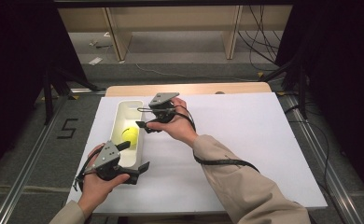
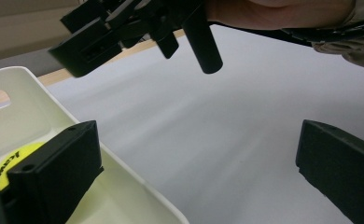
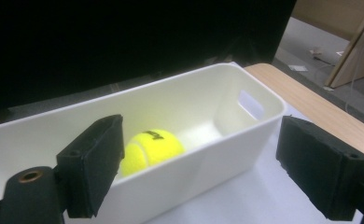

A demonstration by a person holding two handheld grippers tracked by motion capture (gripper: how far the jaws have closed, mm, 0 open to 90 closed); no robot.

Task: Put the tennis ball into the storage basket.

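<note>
A yellow tennis ball (image 1: pixel 131 136) lies inside a long white bin (image 1: pixel 122 114) at the left of the white table top (image 1: pixel 245 135). My left gripper (image 1: pixel 133 157) is open at the bin's near right corner, with one jaw over the bin and the other outside its wall. In the left gripper view the ball (image 2: pixel 10 164) peeks past the left jaw, and the bin rim (image 2: pixel 129 177) runs between the jaws. My right gripper (image 1: pixel 142 117) hovers open beside the bin's right wall. In the right gripper view its jaws frame the bin (image 3: pixel 194 102) and the ball (image 3: pixel 154 147), holding nothing.
The white top covers a wooden table whose far edge (image 1: pixel 189 88) shows. Wooden shelf legs (image 1: pixel 117 42) and cables (image 1: pixel 259 42) are on the floor beyond. Dark curtains flank both sides, and a "5" mark (image 1: pixel 67 128) is on the floor at the left.
</note>
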